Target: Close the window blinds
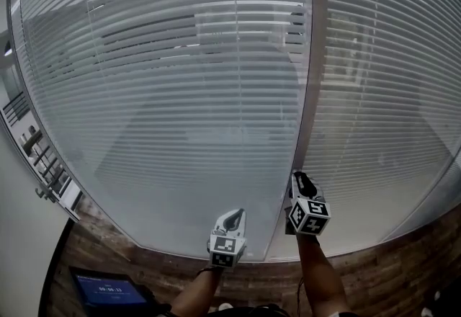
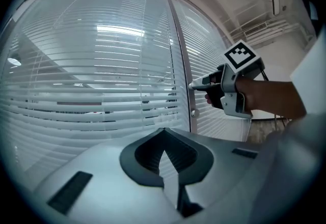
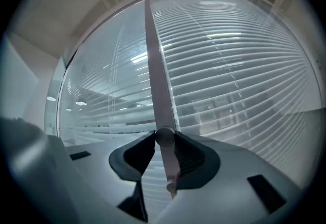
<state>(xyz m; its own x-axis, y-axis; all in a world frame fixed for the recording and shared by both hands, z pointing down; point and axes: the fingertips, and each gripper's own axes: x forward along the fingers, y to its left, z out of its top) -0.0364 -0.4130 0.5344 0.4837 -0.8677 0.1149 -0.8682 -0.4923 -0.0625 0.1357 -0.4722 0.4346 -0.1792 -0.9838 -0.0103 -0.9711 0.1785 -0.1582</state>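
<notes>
Extends the left forearm (image 1: 193, 297) and right forearm (image 1: 320, 276) forward side by side, both bare. Holds the left hand-held gripper (image 1: 232, 216) about level, jaws pressed together at the tips with nothing between them. Holds the right hand-held gripper (image 1: 301, 180) just beside it and slightly further ahead, jaws clamped on either side of a small round knob (image 3: 164, 136). Wraps a hand (image 2: 254, 93) round the right handle, behind its marker cube (image 2: 239, 56).
</notes>
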